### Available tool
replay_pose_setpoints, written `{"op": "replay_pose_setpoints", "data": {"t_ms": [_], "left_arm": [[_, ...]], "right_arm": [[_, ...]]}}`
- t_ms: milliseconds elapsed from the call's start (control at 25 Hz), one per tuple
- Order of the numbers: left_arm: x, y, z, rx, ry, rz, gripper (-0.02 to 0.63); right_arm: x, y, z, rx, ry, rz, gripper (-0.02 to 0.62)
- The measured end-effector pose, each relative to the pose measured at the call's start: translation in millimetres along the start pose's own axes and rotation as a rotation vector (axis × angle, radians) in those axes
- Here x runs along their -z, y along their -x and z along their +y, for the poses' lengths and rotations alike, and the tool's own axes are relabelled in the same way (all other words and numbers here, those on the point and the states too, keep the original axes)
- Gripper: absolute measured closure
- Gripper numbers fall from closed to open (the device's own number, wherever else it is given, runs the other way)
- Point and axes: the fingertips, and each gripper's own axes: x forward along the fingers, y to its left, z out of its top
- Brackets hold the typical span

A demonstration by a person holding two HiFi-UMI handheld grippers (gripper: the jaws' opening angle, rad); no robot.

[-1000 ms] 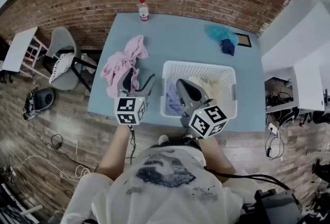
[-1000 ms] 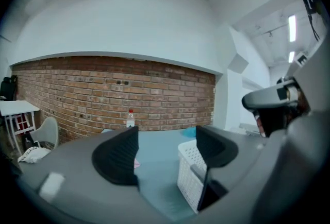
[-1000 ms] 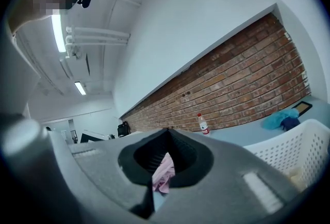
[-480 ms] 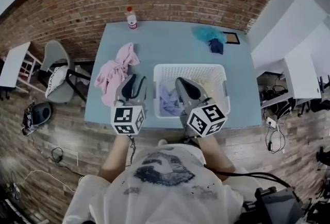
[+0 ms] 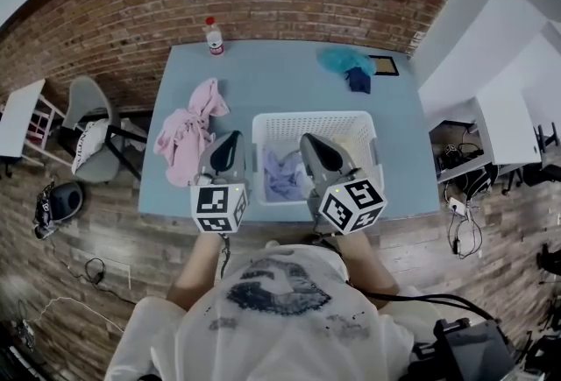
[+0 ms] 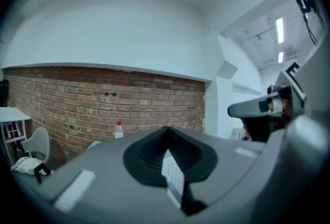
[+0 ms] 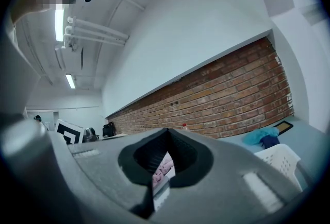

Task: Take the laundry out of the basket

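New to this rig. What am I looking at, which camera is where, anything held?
A person holds a two-jaw tool in each hand. The wide picture comes from a head camera looking down; the other two ride on the tools. The left hand-held gripper has just closed on nothing; the right hand-held gripper is shut and empty. On the blue table: a white basket with laundry inside, a pink garment beside it, a teal cloth, and a bottle at the far edge.
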Motion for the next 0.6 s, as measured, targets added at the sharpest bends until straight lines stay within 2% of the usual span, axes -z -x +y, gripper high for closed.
{"op": "replay_pose_setpoints", "data": {"t_ms": [600], "left_arm": [[15.3, -23.6, -24.7, 0.082, 0.001, 0.057, 0.615]], "right_arm": [[1.9, 3.4, -24.3, 0.019, -0.019, 0.009, 0.598]]}}
